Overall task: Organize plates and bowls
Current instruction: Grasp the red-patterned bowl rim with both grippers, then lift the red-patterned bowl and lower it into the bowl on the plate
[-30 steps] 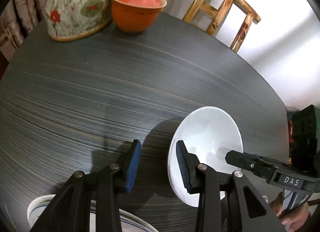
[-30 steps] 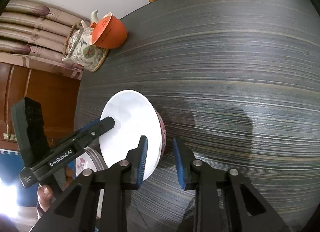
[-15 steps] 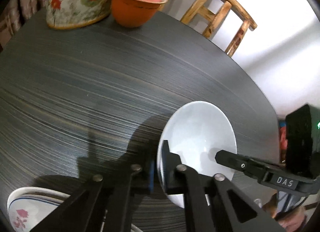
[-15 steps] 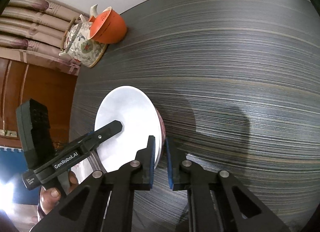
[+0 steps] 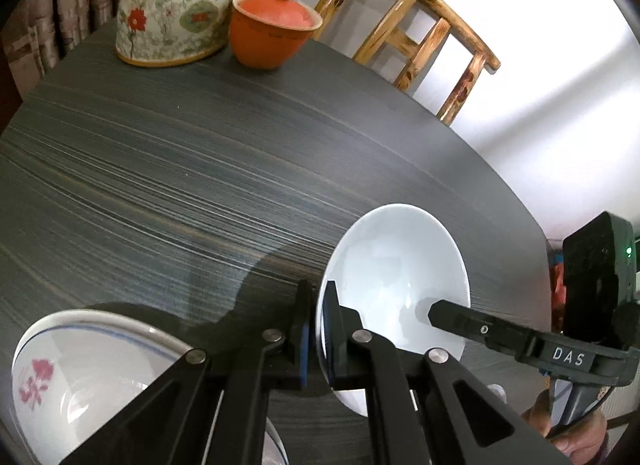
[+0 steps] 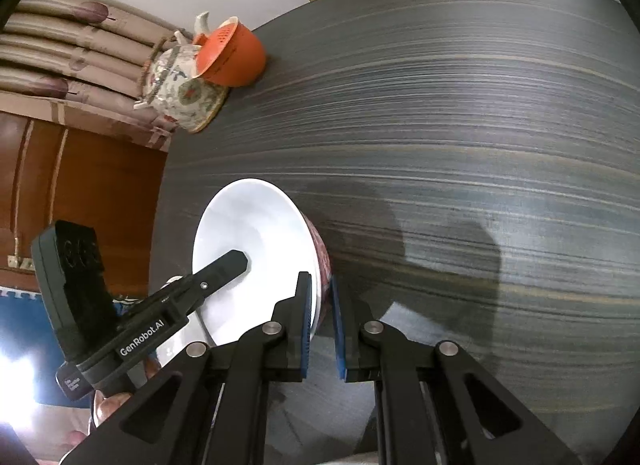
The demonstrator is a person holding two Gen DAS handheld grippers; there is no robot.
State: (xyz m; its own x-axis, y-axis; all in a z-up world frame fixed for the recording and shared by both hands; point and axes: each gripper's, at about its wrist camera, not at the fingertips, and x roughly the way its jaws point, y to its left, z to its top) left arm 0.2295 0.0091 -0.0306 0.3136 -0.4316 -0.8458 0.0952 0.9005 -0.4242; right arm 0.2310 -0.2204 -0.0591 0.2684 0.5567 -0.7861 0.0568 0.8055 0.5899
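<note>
1. While it lies at the lower left of the left wrist view, the blue-rimmed bowl (image 5: 80, 377) with a red flower print holds nothing and sits on the dark tabletop (image 5: 200, 185).
2. Further right, the left tool (image 5: 316, 329) is clamped shut on the near rim of the white bowl (image 5: 396, 265), which is tilted and empty.
3. From the opposite side, the right tool (image 6: 322, 325) pinches the same bowl's rim, red pattern showing on its outer wall.
4. At the tabletop's far edge, a floral teapot (image 5: 172, 13) touches an orange lidded cup (image 5: 272, 29); their contents are hidden.
</note>
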